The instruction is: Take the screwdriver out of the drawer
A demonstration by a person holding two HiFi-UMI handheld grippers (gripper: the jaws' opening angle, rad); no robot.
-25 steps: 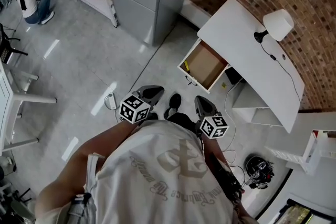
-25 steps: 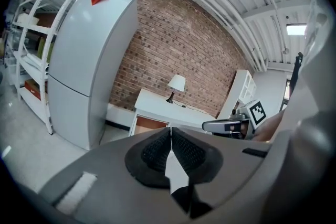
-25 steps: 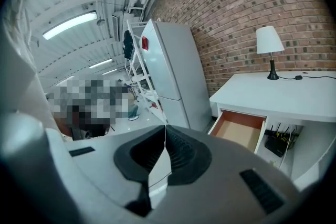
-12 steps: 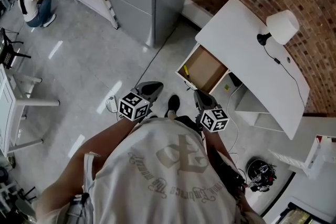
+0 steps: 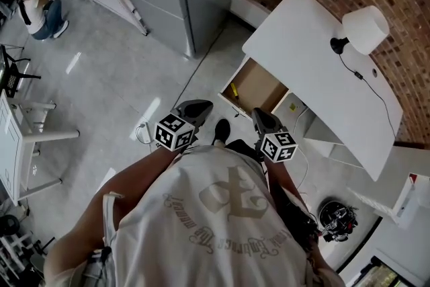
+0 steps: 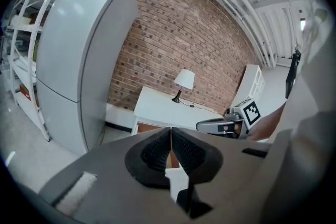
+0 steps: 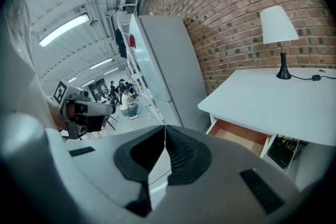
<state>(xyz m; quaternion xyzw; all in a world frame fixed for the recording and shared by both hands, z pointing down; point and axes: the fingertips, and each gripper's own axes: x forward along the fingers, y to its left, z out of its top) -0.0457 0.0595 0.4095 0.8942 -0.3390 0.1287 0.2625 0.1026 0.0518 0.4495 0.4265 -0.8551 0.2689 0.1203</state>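
Two grippers are held low in front of the person, neither carrying anything. On the left gripper (image 5: 199, 107) the jaws are pressed together with nothing between them. The right gripper (image 5: 259, 115) is the same, pads meeting and empty. The drawer (image 5: 263, 87) is pulled open under the white table (image 5: 316, 57), just ahead of the right gripper and ahead-right of the left gripper. The screwdriver (image 5: 234, 89), yellow-handled, lies inside the drawer at its front-left edge, ahead of both grippers and touching neither. A lamp (image 5: 365, 29) stands on the table, well beyond the right gripper.
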